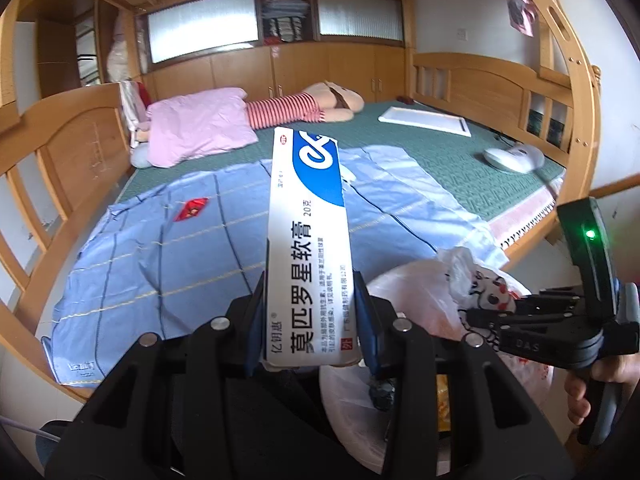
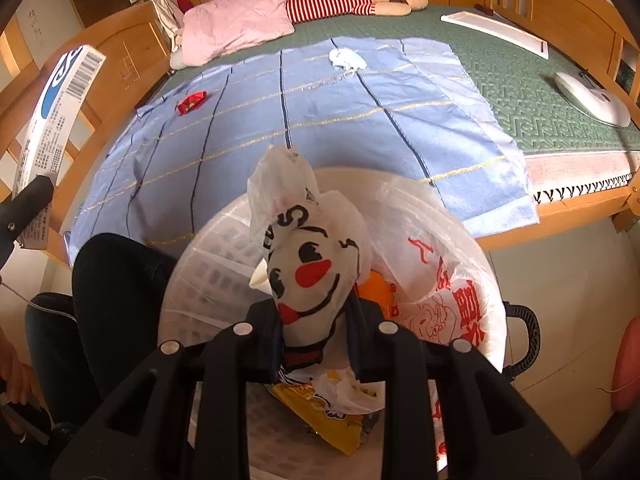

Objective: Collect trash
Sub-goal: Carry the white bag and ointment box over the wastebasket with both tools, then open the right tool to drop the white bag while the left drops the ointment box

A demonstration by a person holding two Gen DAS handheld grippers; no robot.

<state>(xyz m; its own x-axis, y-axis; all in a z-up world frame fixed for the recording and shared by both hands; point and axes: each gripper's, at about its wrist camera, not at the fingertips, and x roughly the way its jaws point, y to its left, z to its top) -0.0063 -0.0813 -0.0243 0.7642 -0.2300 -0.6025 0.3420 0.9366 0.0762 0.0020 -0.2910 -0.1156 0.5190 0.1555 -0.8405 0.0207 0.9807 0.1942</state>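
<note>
My left gripper (image 1: 310, 320) is shut on a long white and blue ointment box (image 1: 308, 216), which stands up between the fingers over the near edge of the bed. To its right, my right gripper (image 1: 480, 320) pinches a crumpled white plastic bag (image 2: 312, 256) printed with a cartoon face. In the right wrist view the right gripper (image 2: 316, 332) holds that bag just above a lined trash bin (image 2: 208, 264). The ointment box (image 2: 56, 108) shows at the far left. A red wrapper (image 2: 192, 101) and a crumpled white wad (image 2: 347, 59) lie on the blue cloth.
A blue checked cloth (image 2: 320, 128) covers the near part of the green bed, with a pink pillow (image 2: 236, 20), a striped plush doll, a white board (image 2: 496, 28) and a white round device (image 2: 592, 100) further back. A yellow snack wrapper (image 2: 320, 420) lies in the bin. A person's dark trouser leg (image 2: 116, 300) stands beside it.
</note>
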